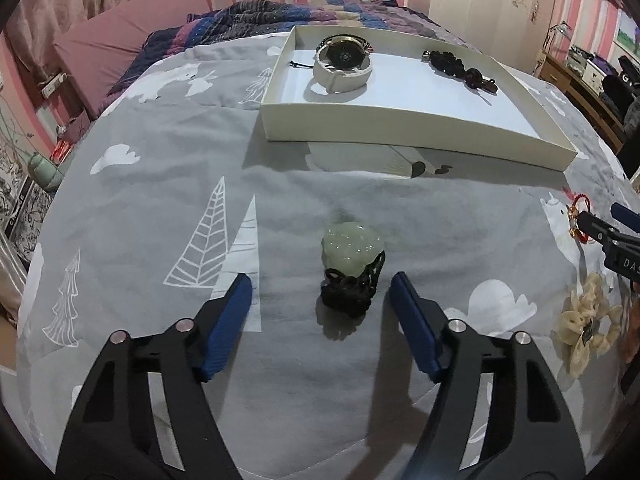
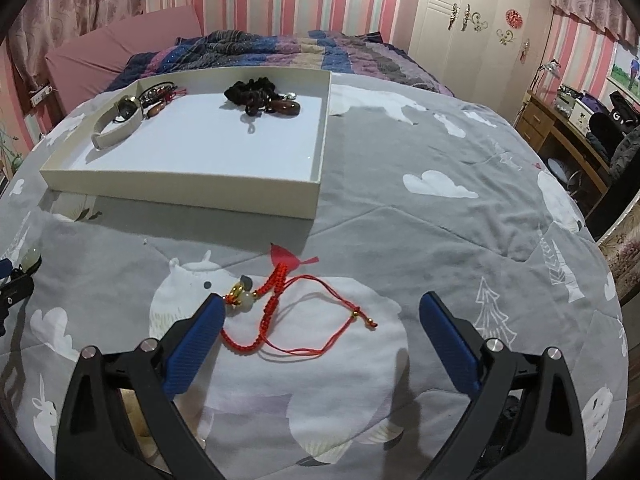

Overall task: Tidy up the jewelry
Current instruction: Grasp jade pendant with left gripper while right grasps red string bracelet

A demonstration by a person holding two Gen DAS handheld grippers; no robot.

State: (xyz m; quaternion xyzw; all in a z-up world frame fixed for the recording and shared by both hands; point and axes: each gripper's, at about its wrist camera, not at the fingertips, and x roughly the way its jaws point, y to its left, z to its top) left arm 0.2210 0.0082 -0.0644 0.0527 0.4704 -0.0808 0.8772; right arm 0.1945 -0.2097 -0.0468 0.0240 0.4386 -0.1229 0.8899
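A pale green jade carving on a dark openwork stand (image 1: 350, 256) sits on the grey bedspread between the fingers of my left gripper (image 1: 320, 280). The blue pads stand apart from it on both sides, so the gripper is open. My right gripper (image 2: 322, 299) is open over a red cord bracelet (image 2: 276, 308) with gold and pale beads, and its left pad is next to the beads. Farther off, the white tray (image 1: 400, 120) holds a beige-strapped watch (image 1: 344, 68) and a dark bead string (image 1: 456, 66). The right wrist view shows the same tray (image 2: 200, 192).
A cream scrunchie (image 1: 588, 320) lies on the bedspread to the right of the jade. A folded striped blanket (image 2: 280, 48) lies behind the tray. A white wardrobe (image 2: 472, 20) and a wooden desk (image 2: 560, 120) stand beyond the bed's right edge.
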